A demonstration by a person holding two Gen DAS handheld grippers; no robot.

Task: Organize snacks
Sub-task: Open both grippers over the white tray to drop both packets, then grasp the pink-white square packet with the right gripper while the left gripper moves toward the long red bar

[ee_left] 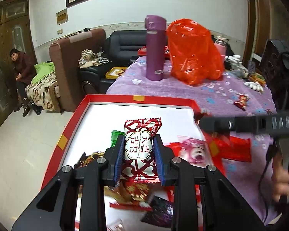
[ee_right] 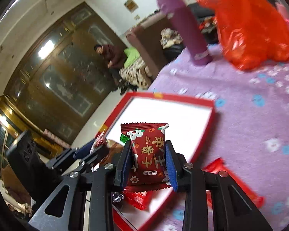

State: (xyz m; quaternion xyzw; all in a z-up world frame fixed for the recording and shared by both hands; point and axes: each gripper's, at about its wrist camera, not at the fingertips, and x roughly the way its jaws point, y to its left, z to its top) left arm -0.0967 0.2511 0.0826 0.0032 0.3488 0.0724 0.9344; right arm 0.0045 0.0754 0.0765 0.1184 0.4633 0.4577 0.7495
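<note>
Both grippers, left (ee_left: 139,154) and right (ee_right: 148,164), pinch slick snack packets (ee_left: 139,150) over the red tray (ee_left: 67,132); jaws clenched, either could slip or collide.

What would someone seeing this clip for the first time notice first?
Each hand-held gripper is clamped on a wrapped snack above the red-rimmed, white-floored cardboard tray: the left hand-held gripper pinches a white-and-maroon patterned candy packet, the right hand-held gripper a dark red packet with gold characters. Behind the tray, a tall purple flask and a bright orange plastic bag stand on the lilac flowered tablecloth.
</note>
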